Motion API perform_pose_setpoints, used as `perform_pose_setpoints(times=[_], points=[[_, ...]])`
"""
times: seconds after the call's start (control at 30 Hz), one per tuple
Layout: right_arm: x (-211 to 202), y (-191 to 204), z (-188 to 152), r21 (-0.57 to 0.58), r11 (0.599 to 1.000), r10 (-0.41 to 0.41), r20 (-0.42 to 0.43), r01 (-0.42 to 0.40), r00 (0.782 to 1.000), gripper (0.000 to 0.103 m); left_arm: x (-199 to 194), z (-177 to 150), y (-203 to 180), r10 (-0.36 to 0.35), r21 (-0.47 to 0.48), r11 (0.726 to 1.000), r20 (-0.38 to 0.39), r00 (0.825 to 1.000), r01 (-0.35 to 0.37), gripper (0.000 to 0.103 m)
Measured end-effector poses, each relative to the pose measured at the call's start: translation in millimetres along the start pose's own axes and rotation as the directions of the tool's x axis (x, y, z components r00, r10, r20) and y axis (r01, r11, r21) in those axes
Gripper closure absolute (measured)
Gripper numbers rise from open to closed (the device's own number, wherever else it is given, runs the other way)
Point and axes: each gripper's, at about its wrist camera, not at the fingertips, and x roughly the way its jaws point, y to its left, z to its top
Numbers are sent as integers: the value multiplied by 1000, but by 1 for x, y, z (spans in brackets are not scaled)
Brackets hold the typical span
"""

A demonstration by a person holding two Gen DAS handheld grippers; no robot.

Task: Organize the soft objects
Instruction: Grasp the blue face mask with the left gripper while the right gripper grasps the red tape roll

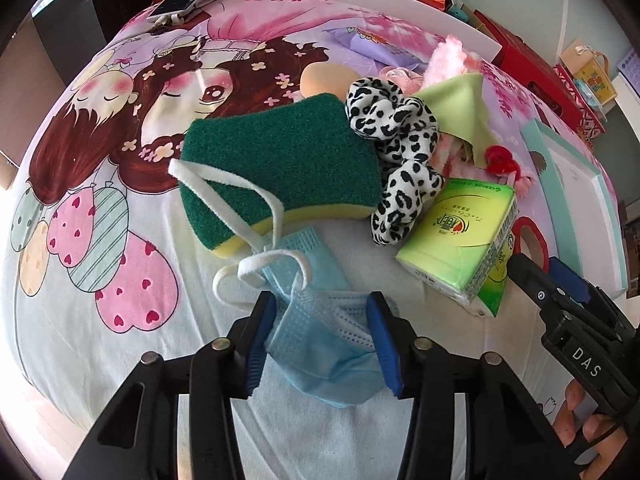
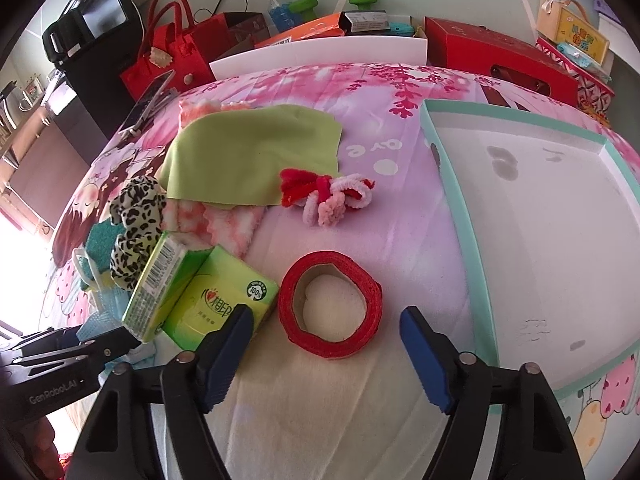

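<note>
On the bed (image 1: 60, 300), by its right edge, lies one tray (image 2: 452, 216), bare inside. Left of it sit the soft things: one green cloth (image 2: 256, 152), one sponge (image 1: 280, 168), one tissue pack (image 1: 460, 232), one scrunchie (image 1: 392, 140), one fuzzy tie (image 2: 332, 196), one red roll (image 2: 332, 308).

One mask (image 1: 320, 340) lies between the left tongs (image 1: 324, 344), pads spread and straddling it, apparently not yet squeezing; its long axis runs away from them. The right tongs (image 2: 328, 356), wide open and holding nothing, frame the roll just ahead; the tray is to their right.
</note>
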Motion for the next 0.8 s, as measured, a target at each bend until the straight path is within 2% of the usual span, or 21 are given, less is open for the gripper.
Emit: perform_pose_setpoints(times=[0.07,0.13,0.3,0.4,0.43,0.57,0.67,0.8], points=[[0,0,-1,-1,1000,-4,2,4,1000,28,1,0,0,0,1,1000,-2,1000,0,55],[-1,-1,-1,2,1000,-5,-1,5,1000,35,3,0,-1,4,5,1000,0,1000,-4,55],[3,1,-3,-32,998,-56,-19,55,998,37,7,4,-1,0,0,1000,1,1000,0,55],[4,3,-2,-40,997,-62,-16,61,998,43,6,4,0,-1,0,1000,3,1000,1,55],[4,3,-2,-44,997,-64,-15,63,998,48,4,3,0,-3,-1,1000,6,1000,3,57],[4,6,-2,-58,997,-57,-11,56,998,48,-2,2,1,-10,-5,1000,18,1000,10,62],[3,5,-2,-48,998,-48,-10,47,999,49,-9,4,1,-10,-5,1000,40,999,10,72],[1,5,-2,-48,998,-45,-6,44,999,49,-15,6,1,-13,-9,1000,50,999,13,76]])
